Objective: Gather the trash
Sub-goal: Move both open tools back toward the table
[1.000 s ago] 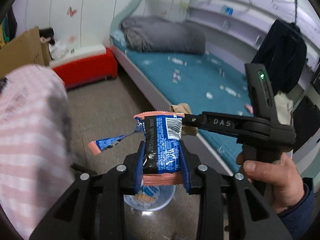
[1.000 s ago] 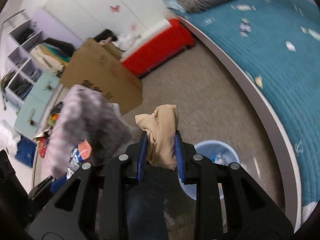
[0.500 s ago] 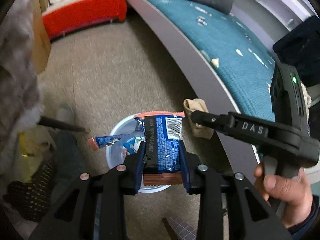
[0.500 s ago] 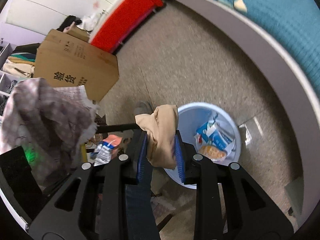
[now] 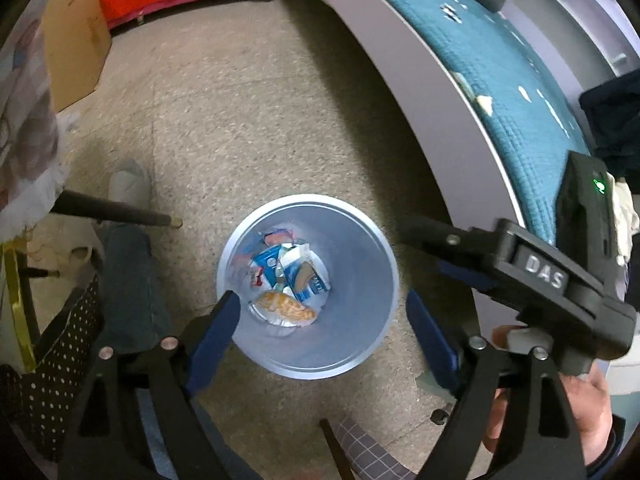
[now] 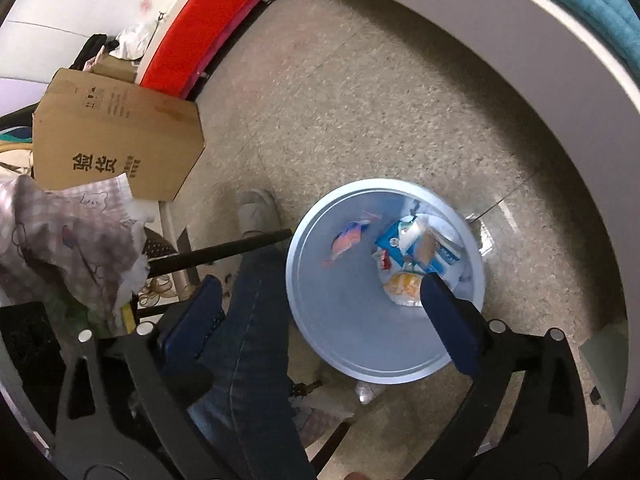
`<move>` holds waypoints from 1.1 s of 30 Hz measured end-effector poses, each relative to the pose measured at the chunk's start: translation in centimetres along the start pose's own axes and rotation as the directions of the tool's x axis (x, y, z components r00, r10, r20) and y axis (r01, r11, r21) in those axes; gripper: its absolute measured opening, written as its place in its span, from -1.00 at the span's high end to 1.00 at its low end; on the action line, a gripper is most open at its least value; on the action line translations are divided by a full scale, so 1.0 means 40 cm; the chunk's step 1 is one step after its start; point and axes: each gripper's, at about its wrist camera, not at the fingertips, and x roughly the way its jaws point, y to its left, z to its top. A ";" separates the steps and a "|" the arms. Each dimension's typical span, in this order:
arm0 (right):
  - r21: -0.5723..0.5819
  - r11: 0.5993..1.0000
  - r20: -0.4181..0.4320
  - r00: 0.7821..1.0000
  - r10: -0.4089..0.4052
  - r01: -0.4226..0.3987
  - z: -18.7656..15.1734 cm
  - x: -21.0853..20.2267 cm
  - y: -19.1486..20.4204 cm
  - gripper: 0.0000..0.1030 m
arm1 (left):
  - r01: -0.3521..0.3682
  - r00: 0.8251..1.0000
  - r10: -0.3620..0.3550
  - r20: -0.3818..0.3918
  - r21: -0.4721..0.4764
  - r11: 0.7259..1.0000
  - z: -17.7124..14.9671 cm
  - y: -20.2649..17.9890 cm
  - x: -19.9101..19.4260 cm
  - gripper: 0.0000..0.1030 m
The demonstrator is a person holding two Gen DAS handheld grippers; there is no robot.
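Note:
A pale blue round bin (image 5: pixel 304 201) stands on the floor right under both grippers. Blue wrappers (image 5: pixel 288 268) and a yellow-orange packet (image 5: pixel 286 306) lie at its bottom. A blue and orange wrapper (image 6: pixel 348 240) lies against the bin's (image 6: pixel 384 372) inner wall, and a tan patch (image 6: pixel 426 248) shows among the trash. My left gripper (image 5: pixel 324 326) hangs over the bin, its jaws opening with nothing between them. My right gripper (image 6: pixel 320 314) is beside it, jaws also opening and empty. The right gripper (image 5: pixel 428 250) shows at the right of the left wrist view, a hand holding it.
The grey bed frame (image 5: pixel 440 80) curves past the bin on the right. A cardboard box (image 6: pixel 116 136) and a red bench (image 6: pixel 212 20) stand further off. A person's jeans leg (image 6: pixel 248 340), a grey shoe (image 6: pixel 258 212), a black bar (image 6: pixel 224 252) and a chequered cloth (image 6: pixel 60 248) crowd the left.
Both grippers sank toward the bin and tilted down. The left let go of the blue wrapper and the right let go of the tan cloth; both now stand wide.

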 end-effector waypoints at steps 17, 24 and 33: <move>-0.048 0.998 0.233 0.972 -0.019 0.031 -0.014 -0.269 0.067 -0.88 | -0.080 0.965 0.048 0.256 0.118 0.990 -0.044 -0.142 -0.250 -0.78; -0.133 0.991 0.387 0.920 0.053 -0.001 -0.032 -0.482 0.180 -0.88 | -0.088 0.894 -0.015 0.448 0.209 0.974 -0.096 -0.239 -0.480 -0.79; -0.314 0.949 0.452 0.873 0.184 -0.037 -0.097 -0.622 0.413 -0.88 | -0.139 0.760 0.000 0.649 0.163 0.977 -0.166 -0.200 -0.755 -0.79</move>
